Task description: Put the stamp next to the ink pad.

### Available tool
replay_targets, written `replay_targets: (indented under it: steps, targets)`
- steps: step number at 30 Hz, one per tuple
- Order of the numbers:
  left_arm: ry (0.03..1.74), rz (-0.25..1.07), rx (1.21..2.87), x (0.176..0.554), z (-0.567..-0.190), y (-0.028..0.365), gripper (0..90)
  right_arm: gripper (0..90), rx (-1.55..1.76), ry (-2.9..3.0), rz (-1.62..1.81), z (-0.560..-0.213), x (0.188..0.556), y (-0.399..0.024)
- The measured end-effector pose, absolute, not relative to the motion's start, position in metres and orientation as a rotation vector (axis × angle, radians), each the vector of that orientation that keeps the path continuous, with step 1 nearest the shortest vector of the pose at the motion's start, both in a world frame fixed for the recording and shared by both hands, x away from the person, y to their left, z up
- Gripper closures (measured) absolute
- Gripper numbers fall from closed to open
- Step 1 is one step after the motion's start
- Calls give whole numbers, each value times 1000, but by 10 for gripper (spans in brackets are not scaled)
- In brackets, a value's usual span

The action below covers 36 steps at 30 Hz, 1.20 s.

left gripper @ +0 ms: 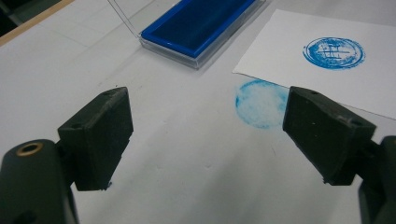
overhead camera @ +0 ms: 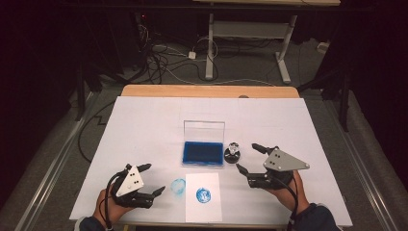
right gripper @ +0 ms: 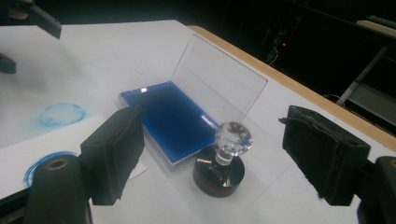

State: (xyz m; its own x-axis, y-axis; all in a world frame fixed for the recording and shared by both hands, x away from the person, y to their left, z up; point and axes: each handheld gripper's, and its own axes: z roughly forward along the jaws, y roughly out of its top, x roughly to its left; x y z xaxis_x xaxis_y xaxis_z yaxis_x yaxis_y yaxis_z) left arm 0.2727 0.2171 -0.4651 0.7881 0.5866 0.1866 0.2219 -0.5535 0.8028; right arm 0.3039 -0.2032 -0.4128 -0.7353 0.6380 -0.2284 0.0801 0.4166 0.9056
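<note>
High view: the stamp [overhead camera: 233, 153] stands upright on the table [overhead camera: 144, 125], just right of the open ink pad [overhead camera: 202, 153]. Right gripper [overhead camera: 250, 158] hangs near it, jaws wide and empty. Left gripper [overhead camera: 153, 179], also wide and empty, sits beside a blue smudge [overhead camera: 178, 185] and the stamped paper [overhead camera: 203, 211].

Table top [overhead camera: 144, 125] brightly lit, surroundings dark; glare on lid [right gripper: 219, 79]; near tool jaws slightly blurred.
</note>
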Motion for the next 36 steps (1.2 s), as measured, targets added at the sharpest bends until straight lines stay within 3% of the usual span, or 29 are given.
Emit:
replay_targets:
  steps: [36]
  targets:
    - [580, 584, 2166, 268, -465, 212, 149, 202, 669, 2096, 1252, -449, 263, -266]
